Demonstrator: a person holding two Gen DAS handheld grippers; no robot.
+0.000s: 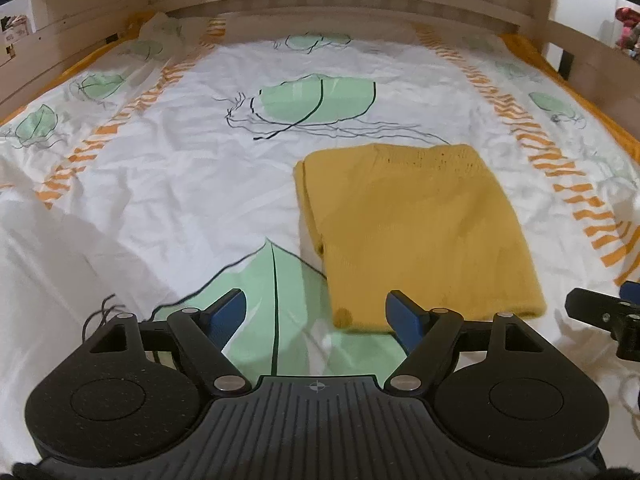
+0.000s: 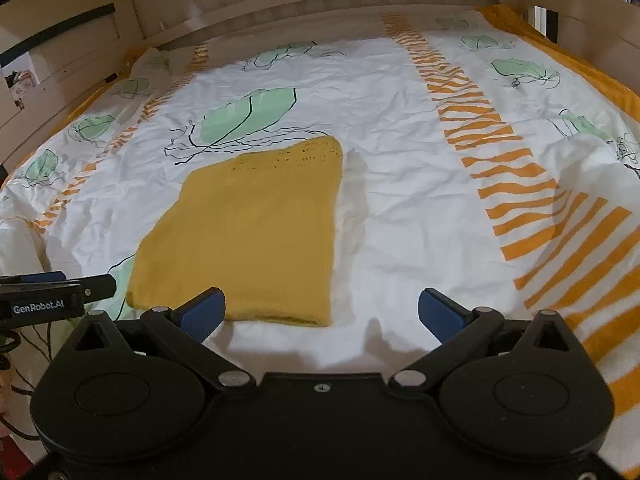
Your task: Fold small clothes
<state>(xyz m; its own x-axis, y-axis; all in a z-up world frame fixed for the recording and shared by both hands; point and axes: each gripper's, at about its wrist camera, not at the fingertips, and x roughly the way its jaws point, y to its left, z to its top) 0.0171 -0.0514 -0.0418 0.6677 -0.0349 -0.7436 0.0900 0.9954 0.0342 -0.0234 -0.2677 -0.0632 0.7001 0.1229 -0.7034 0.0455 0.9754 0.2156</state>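
Note:
A mustard-yellow knitted garment [image 1: 416, 232] lies folded into a flat rectangle on the bed; it also shows in the right wrist view [image 2: 248, 236]. My left gripper [image 1: 316, 312] is open and empty, just in front of the garment's near left corner. My right gripper [image 2: 322, 312] is open and empty, just in front of the garment's near right corner. Each gripper shows at the edge of the other's view: the right one [image 1: 600, 312] and the left one [image 2: 56, 292].
The bed sheet [image 1: 180, 184] is white with green leaf prints and orange striped bands, slightly wrinkled. A wooden bed frame [image 1: 320, 4] rises at the far side, with rails on both sides. A small crumpled cloth [image 1: 164, 32] lies in the far left corner.

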